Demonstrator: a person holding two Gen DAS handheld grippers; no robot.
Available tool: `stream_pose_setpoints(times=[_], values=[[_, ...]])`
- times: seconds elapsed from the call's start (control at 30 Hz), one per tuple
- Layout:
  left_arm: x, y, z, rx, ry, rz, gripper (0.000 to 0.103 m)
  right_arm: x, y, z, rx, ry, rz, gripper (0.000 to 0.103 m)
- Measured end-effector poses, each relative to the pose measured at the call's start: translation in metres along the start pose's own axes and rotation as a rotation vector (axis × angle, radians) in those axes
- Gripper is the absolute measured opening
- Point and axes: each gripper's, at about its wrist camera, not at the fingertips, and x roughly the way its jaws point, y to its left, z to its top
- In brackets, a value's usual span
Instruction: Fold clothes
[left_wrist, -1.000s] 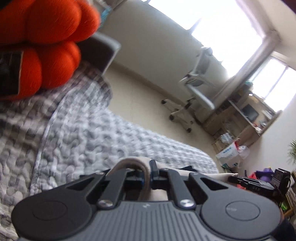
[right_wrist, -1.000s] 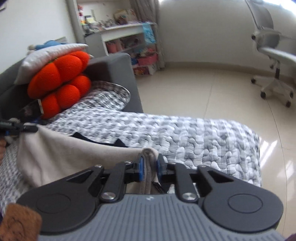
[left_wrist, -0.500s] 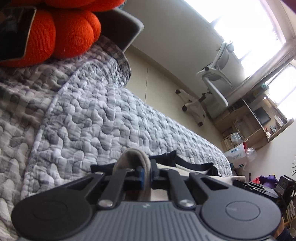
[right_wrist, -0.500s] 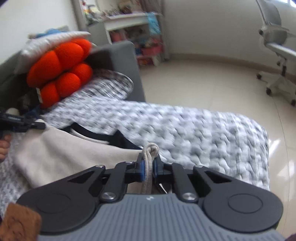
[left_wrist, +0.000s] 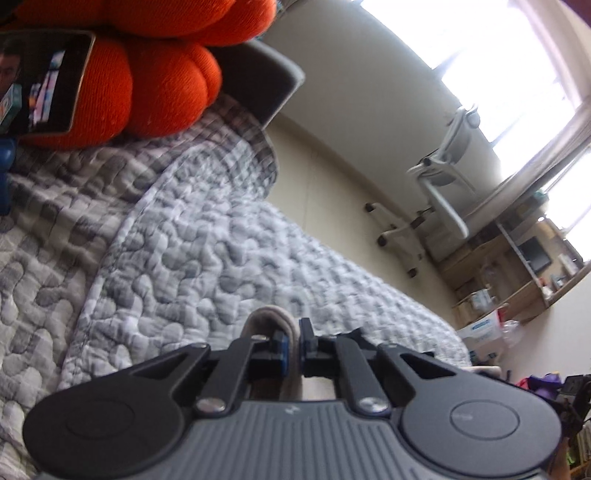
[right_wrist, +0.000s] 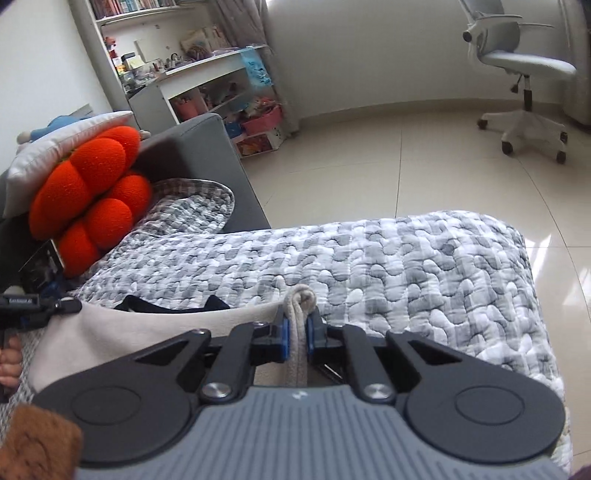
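A beige garment with a black neck trim hangs stretched between both grippers, just above the grey quilted cover. In the right wrist view my right gripper is shut on a bunched beige edge that pokes out past the blue pads. My left gripper shows at that view's left edge, holding the garment's other end. In the left wrist view my left gripper is shut on a beige fold. The rest of the garment is hidden behind the gripper body there.
An orange lobed cushion leans on the grey sofa arm, with a phone propped against it. A white office chair stands on the tiled floor, with cluttered shelves behind. The quilt ends at the sofa's right edge.
The right jaws have drawn tighter on the beige edge. Both grippers have sunk a little toward the quilt with the garment, and each wrist has rolled slightly.
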Motion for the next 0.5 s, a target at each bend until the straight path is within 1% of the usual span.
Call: stream_pose_setpoints(times=[0.03, 0.1, 0.13, 0.17, 0.2, 0.23, 0.27, 0.33, 0.37, 0.4, 0.43, 0.47, 0.5], values=[[0.002, 0.003, -0.001, -0.008, 0.006, 0.002, 0.006, 0.004, 0.000, -0.001, 0.006, 0.008, -0.001, 0.019], [0.003, 0.008, -0.001, -0.035, 0.021, -0.005, 0.006, 0.005, -0.001, -0.002, -0.010, 0.028, 0.009, 0.021], [0.003, 0.010, -0.001, -0.054, 0.030, -0.013, 0.007, 0.006, -0.001, -0.003, -0.017, 0.038, 0.014, 0.024], [0.001, 0.011, 0.000, -0.066, 0.036, -0.022, 0.010, 0.004, -0.001, -0.001, -0.027, 0.041, 0.024, 0.036], [-0.001, 0.012, 0.001, -0.071, 0.036, -0.024, 0.015, 0.003, -0.003, 0.000, -0.028, 0.039, 0.030, 0.042], [-0.003, 0.012, 0.002, -0.071, 0.033, -0.022, 0.016, 0.001, -0.004, 0.000, -0.028, 0.037, 0.036, 0.046], [-0.005, 0.012, 0.003, -0.071, 0.030, -0.019, 0.018, -0.001, -0.005, 0.000, -0.029, 0.034, 0.042, 0.046], [-0.006, 0.010, 0.003, -0.067, 0.034, -0.017, 0.024, -0.002, -0.007, -0.001, -0.041, 0.045, 0.050, 0.046], [-0.006, 0.008, 0.003, -0.060, 0.040, -0.020, 0.039, -0.003, -0.008, -0.002, -0.047, 0.051, 0.054, 0.046], [-0.007, 0.005, 0.003, -0.037, 0.039, -0.010, 0.052, -0.002, -0.006, -0.002, -0.059, 0.057, 0.055, 0.046], [-0.008, 0.000, 0.003, -0.008, 0.037, 0.005, 0.056, -0.002, -0.005, -0.003, -0.074, 0.056, 0.051, 0.046], [-0.010, -0.004, 0.004, 0.026, 0.027, 0.043, 0.067, -0.002, -0.003, -0.004, -0.087, 0.052, 0.040, 0.045], [-0.012, -0.009, 0.004, 0.061, 0.015, 0.090, 0.073, 0.000, -0.002, -0.005, -0.096, 0.057, 0.030, 0.042]])
